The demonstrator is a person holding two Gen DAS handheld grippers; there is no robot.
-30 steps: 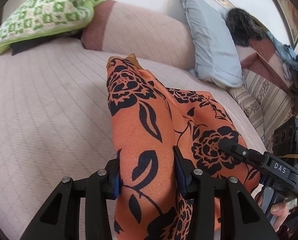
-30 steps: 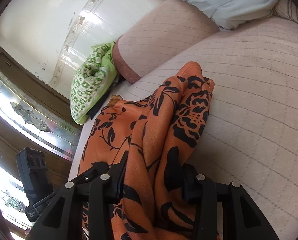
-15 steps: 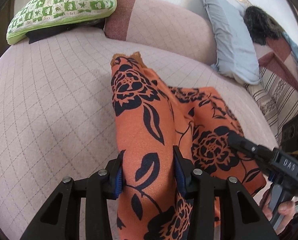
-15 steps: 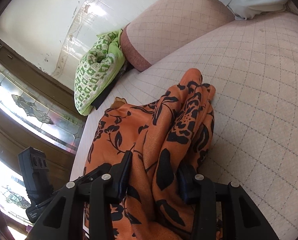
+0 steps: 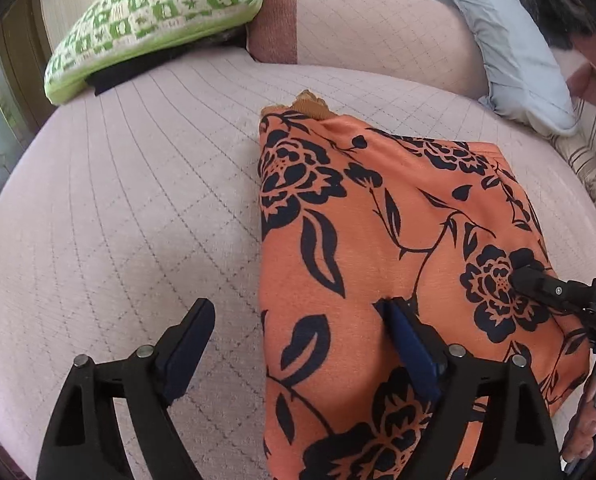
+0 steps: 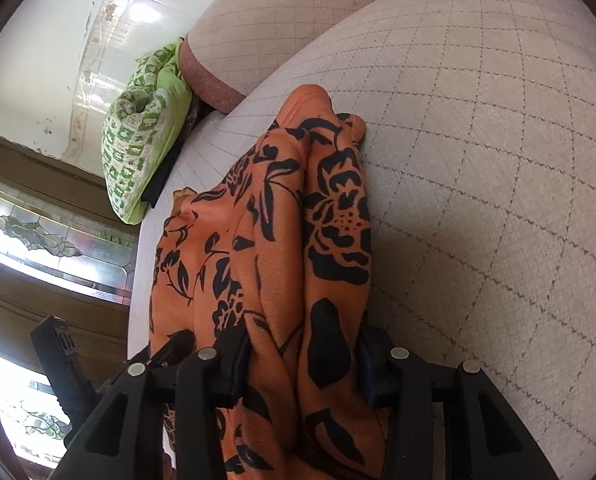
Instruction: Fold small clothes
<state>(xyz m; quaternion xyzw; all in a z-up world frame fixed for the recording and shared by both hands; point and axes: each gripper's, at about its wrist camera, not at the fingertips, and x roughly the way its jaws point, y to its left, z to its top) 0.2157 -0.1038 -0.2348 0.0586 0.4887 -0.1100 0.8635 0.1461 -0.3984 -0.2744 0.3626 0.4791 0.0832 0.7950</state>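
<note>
An orange garment with black flowers (image 5: pixel 378 240) lies folded on the pink quilted bed (image 5: pixel 117 220). My left gripper (image 5: pixel 298 320) is open: its left finger rests on the bare bed beside the cloth's left edge, its right finger lies on the cloth. My right gripper (image 6: pixel 304 352) is shut on a bunched fold of the same garment (image 6: pixel 298 240) at its right side. The right gripper also shows in the left wrist view (image 5: pixel 558 296), lying on the garment's right edge.
A green and white checked pillow (image 5: pixel 153 20) and a pink bolster (image 5: pixel 370 28) lie at the head of the bed. A grey-blue pillow (image 5: pixel 514 48) lies at the right. A stained-glass door (image 6: pixel 37 236) stands beyond the bed's left side.
My left gripper has opened and let go of the garment, which now lies flat on the bed. My right gripper stays shut on its fold and has lowered.
</note>
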